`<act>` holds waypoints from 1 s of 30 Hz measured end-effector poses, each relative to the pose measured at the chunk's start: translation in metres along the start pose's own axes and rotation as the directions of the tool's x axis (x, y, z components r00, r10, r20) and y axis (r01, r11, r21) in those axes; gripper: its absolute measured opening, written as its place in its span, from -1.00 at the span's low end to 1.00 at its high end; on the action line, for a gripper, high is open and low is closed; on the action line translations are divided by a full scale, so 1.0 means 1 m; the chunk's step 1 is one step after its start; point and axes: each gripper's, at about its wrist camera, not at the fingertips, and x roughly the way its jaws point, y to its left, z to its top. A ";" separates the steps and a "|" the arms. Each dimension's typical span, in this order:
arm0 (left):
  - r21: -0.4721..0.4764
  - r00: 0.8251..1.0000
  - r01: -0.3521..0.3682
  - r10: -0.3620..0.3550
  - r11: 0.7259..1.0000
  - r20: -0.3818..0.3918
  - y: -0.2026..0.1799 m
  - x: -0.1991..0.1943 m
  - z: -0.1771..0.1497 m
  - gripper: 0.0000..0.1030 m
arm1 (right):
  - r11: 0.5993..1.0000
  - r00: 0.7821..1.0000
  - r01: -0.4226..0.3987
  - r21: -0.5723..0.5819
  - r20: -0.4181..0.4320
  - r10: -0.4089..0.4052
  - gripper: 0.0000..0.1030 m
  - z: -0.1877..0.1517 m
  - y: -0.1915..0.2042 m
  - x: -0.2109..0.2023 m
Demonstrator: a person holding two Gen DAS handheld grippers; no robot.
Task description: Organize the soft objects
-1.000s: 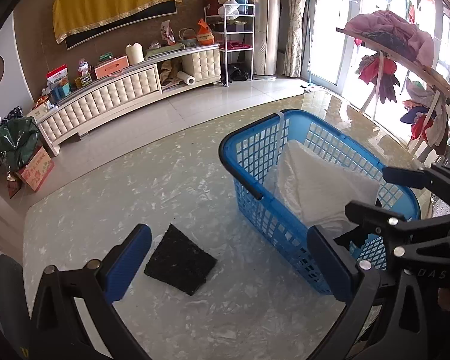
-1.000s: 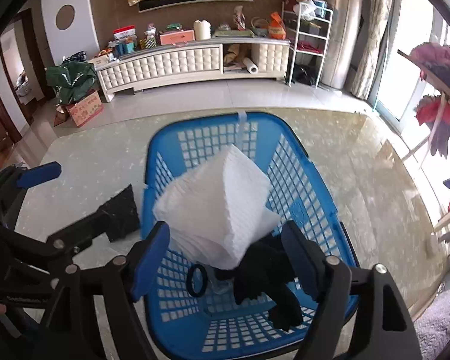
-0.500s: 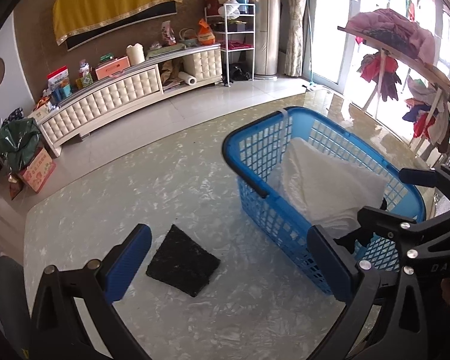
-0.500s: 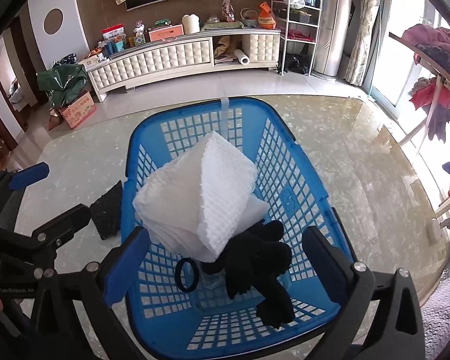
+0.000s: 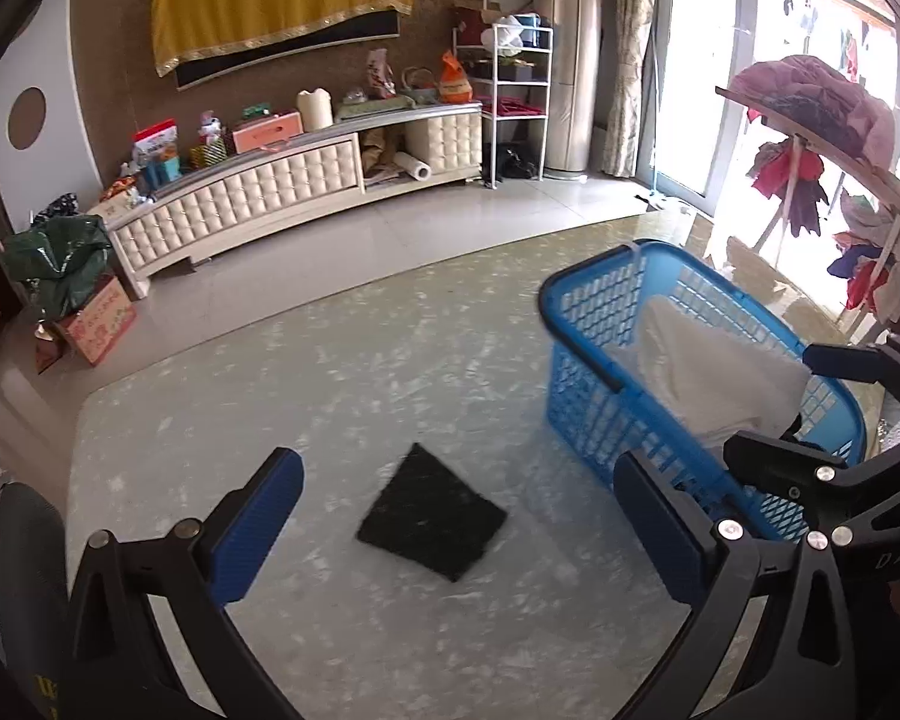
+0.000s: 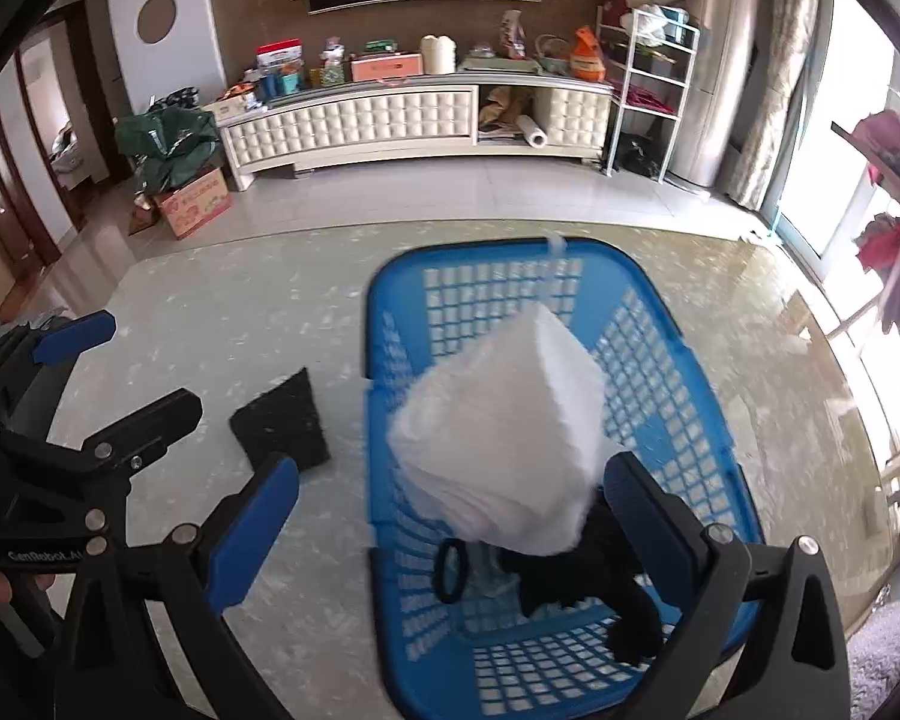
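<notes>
A blue plastic basket (image 5: 576,324) (image 6: 384,324) stands on the pale marbled table. Inside lie a folded white cloth (image 6: 504,438) (image 5: 714,378), a black soft item (image 6: 576,582) and a black ring (image 6: 450,570). A flat black square pad (image 5: 432,510) (image 6: 282,420) lies on the table left of the basket. My left gripper (image 5: 459,534) is open and empty, held above the pad. My right gripper (image 6: 450,534) is open and empty, above the basket's near left part. The left gripper's body shows in the right wrist view (image 6: 78,414).
The table (image 5: 270,396) ends at a far edge toward a tiled floor. A long white cabinet (image 5: 240,198) stands at the wall. A rack of clothes (image 5: 810,138) hangs to the right, near the basket.
My right gripper has opened wide, pulled back and shifted left, leaving the white cloth in the basket. My left gripper has swung left, bringing the black pad between its fingers.
</notes>
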 end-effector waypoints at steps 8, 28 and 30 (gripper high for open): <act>-0.081 0.999 -0.038 0.039 0.996 0.008 0.039 -0.012 -0.012 1.00 | 0.997 0.999 -0.036 -0.073 -0.003 0.036 0.98 0.011 0.027 0.012; -0.268 0.977 -0.207 0.185 0.941 -0.108 0.138 0.005 -0.059 1.00 | 0.962 0.986 -0.156 -0.223 -0.094 0.138 0.98 0.035 0.101 0.080; -0.288 0.971 -0.222 0.184 0.932 -0.152 0.147 0.017 -0.066 1.00 | 0.963 0.984 -0.157 -0.220 -0.115 0.134 0.98 0.037 0.105 0.092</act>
